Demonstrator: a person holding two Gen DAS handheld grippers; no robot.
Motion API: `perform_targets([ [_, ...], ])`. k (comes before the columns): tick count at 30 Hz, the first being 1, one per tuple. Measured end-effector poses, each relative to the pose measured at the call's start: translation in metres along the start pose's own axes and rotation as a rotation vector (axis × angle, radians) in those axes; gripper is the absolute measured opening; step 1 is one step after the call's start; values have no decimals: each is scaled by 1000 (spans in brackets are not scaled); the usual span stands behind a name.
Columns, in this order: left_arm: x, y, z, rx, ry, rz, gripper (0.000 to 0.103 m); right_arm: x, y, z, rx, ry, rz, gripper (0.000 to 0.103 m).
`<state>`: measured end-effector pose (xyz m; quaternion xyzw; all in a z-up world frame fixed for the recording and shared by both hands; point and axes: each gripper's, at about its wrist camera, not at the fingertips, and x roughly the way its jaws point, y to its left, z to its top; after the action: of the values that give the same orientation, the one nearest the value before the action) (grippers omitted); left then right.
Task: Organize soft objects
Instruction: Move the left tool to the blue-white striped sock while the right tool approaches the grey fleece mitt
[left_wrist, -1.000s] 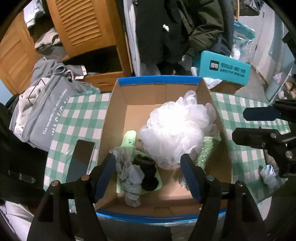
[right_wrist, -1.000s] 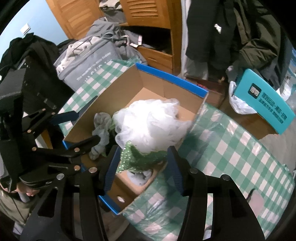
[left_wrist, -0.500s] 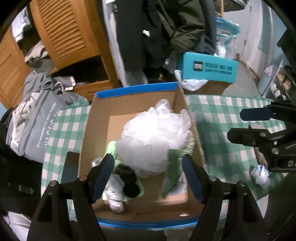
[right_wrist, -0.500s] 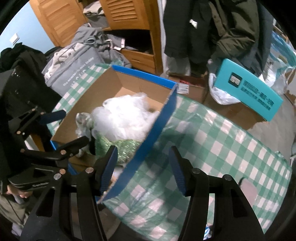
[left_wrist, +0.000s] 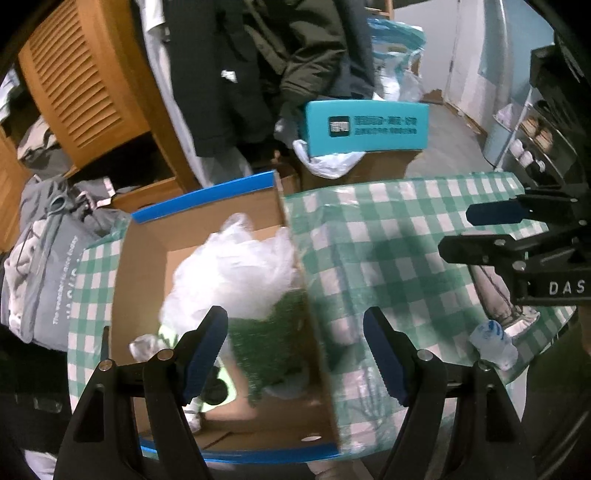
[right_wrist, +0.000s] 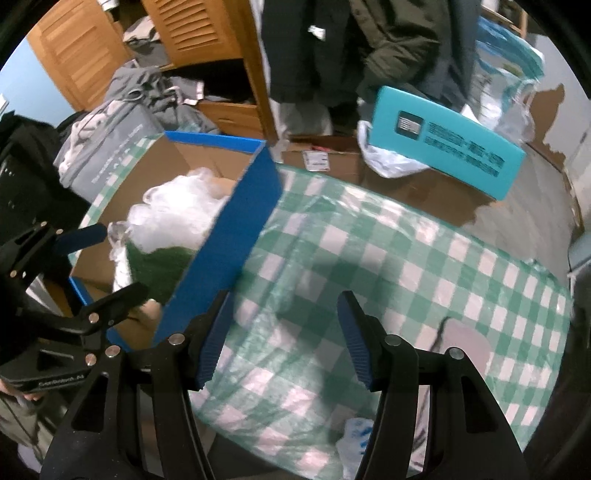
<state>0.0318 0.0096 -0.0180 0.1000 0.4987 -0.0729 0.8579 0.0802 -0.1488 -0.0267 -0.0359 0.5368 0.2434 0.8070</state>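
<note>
A cardboard box (left_wrist: 147, 236) with blue edges (right_wrist: 236, 225) sits on the green checked tablecloth (left_wrist: 388, 251). Inside lie a white mesh puff (left_wrist: 236, 273), a green glittery cloth (left_wrist: 269, 339) and a grey sock (left_wrist: 146, 343). My left gripper (left_wrist: 295, 350) hangs open above the box's right wall, nothing between its fingers. My right gripper (right_wrist: 282, 339) is open over the bare tablecloth (right_wrist: 406, 266) to the right of the box, holding nothing. A small white and blue soft item (left_wrist: 493, 341) lies near the table's right edge.
A teal carton (left_wrist: 365, 127) rests on brown boxes behind the table. A grey bag (left_wrist: 48, 280) and piled clothes stand at the left by wooden louvred doors (left_wrist: 81, 85). Dark coats (right_wrist: 332, 44) hang behind. A pale flat item (right_wrist: 467, 347) lies on the cloth.
Both grippers have slid to the right: the left from over the box's middle to its right wall, the right from over the box's corner to the tablecloth. Both stay open and hold nothing.
</note>
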Motion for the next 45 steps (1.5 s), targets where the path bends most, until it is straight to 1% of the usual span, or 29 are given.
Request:
perform_targets([
  [5,4,-21,3,29,12,-31,78,-5,-26,-10,41,4,-35,58],
  [13,18,-55,7,51,64,-86,78,-3,-63,-31,100,29,-74,58],
  [15,23,-65,5,69,78,-69,78,-1,-72,-38,112,40,-90,58],
  [19,32,-83,4,103,97,-60,78,5,-90,-52,140,69,-109,58],
  [25,45,-108,4,150,126,-66,78,18,-112,-74,170,132,-150,58],
  [29,55,-127,2,195,157,-53,78,28,-128,-90,218,170,-150,58],
  [33,65,-142,0,208,180,-72,80,42,-140,-104,246,215,-158,58],
  [37,77,-156,-3,214,202,-71,81,56,-148,-116,271,251,-163,58],
  [40,85,-162,-4,208,219,-80,81,65,-151,-125,265,282,-171,58],
  [45,90,-173,-6,201,243,-107,81,67,-153,-135,250,298,-178,58],
])
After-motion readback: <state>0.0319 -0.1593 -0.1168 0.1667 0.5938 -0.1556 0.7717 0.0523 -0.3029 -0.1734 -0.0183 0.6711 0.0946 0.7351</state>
